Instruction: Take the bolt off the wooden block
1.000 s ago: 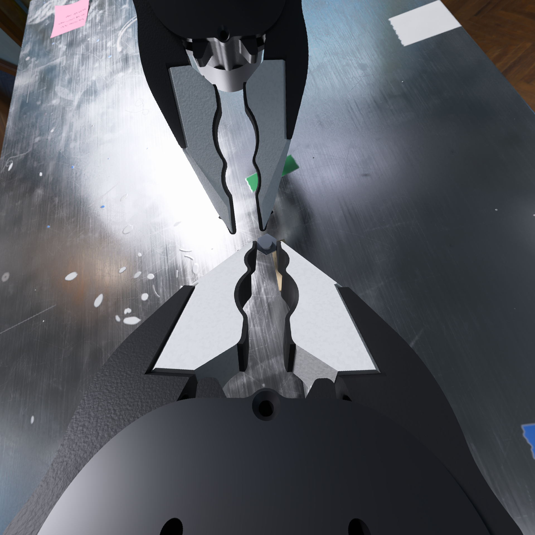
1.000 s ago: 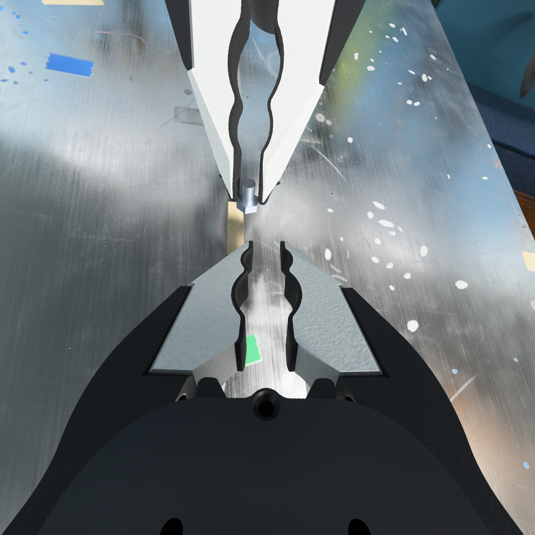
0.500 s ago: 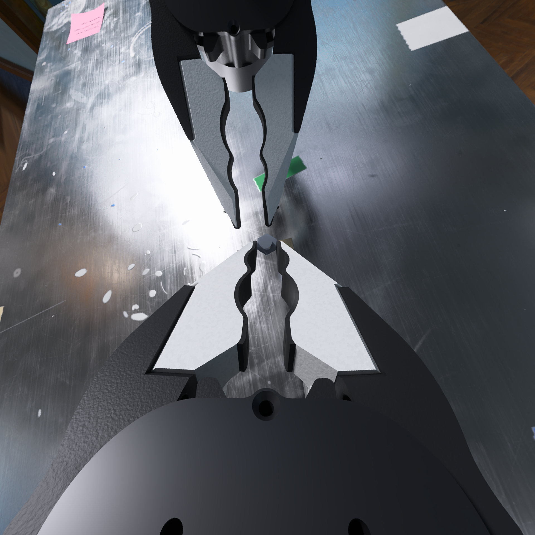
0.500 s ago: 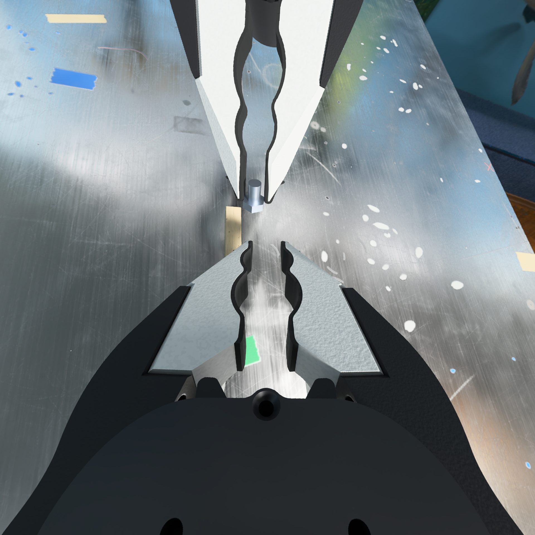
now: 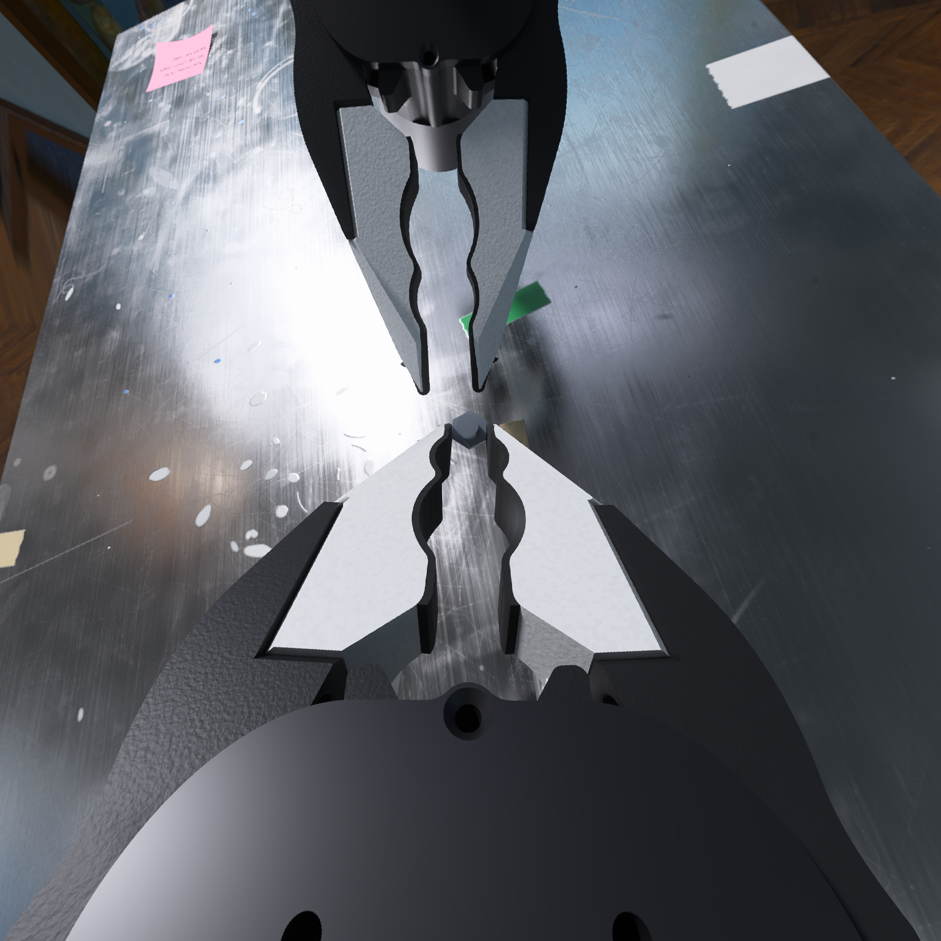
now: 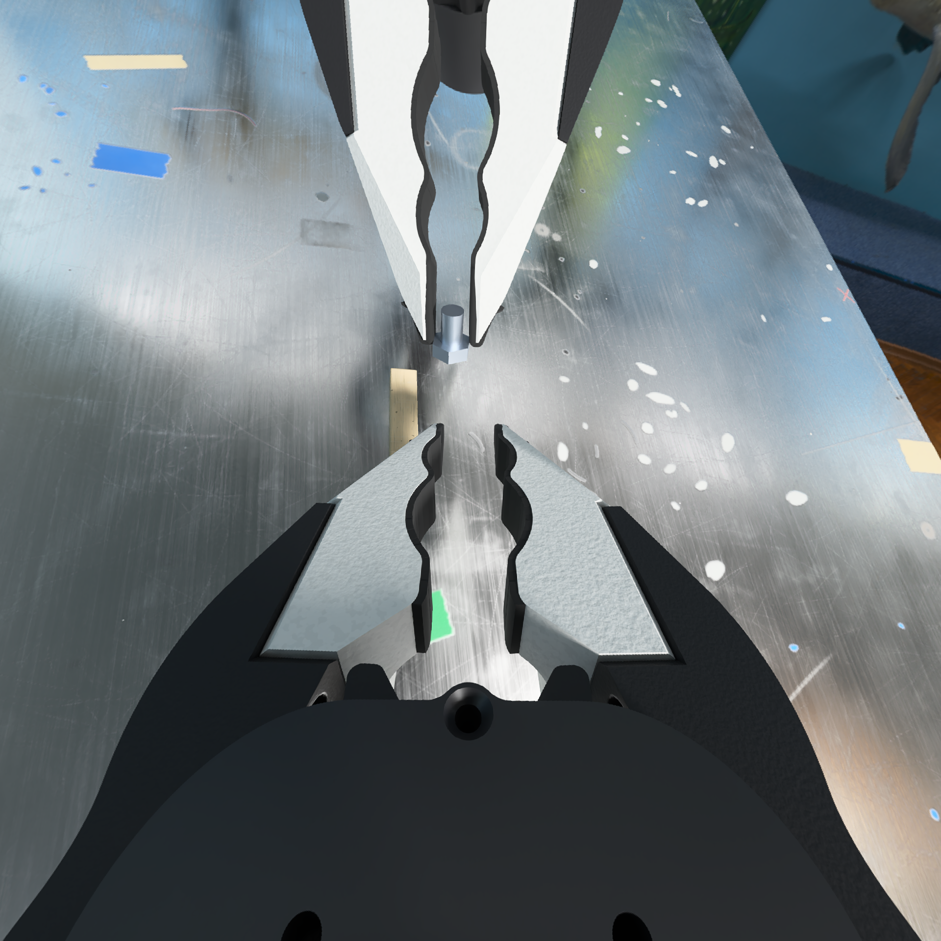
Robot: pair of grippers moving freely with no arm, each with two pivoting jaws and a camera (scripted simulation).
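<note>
My left gripper [image 5: 468,433] is shut on the small grey bolt [image 5: 468,430], its hex head sticking out past the fingertips. In the right wrist view the bolt [image 6: 450,331] shows in the left gripper [image 6: 450,342], held above the table. The wooden block [image 6: 403,407], a thin pale strip, lies flat on the metal table below, apart from the bolt. In the left wrist view only a corner of the block [image 5: 513,430] shows. My right gripper [image 6: 468,433] faces the left one tip to tip, its fingers parted and empty. It also shows in the left wrist view [image 5: 449,389].
The scratched metal table [image 5: 713,356] bears flat marks only: a green tape piece [image 5: 527,301], a pink note [image 5: 181,58], white tape [image 5: 764,71], blue tape [image 6: 130,160] and tan tape [image 6: 135,62]. Wooden floor lies beyond the table's edges.
The two grippers have drawn apart and away from the table. The bolt stays in the left gripper. The block now shows clear of the left fingertip, lying on the table.
</note>
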